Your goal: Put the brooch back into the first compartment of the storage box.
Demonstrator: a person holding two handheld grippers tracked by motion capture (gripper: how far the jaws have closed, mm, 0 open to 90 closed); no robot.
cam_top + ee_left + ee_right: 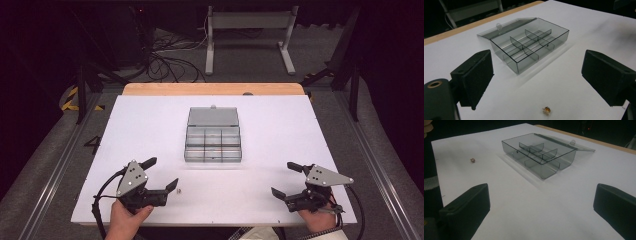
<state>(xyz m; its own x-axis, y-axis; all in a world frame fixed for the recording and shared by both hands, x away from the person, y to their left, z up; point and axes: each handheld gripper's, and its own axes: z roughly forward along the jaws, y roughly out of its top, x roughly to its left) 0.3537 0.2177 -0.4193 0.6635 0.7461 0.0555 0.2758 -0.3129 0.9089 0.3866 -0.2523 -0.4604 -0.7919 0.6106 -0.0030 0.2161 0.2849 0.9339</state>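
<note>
Both grippers, left point(161, 174) and right point(283, 179), gape empty. The small gold piece point(546, 110) lies outside the open box point(213, 141); seemingly nothing has begun.

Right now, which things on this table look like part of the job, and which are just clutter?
Likely in play:
- clear smoky plastic compartment box, lid open
- tiny brass-coloured part on the white table
- left gripper, right gripper, both open

Just around:
- floor cables
- grey metal stand

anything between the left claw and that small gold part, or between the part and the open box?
Nothing visible. The small gold part lies on bare table just ahead of the open left claw. The table between it and the open clear box is bare too.
</note>
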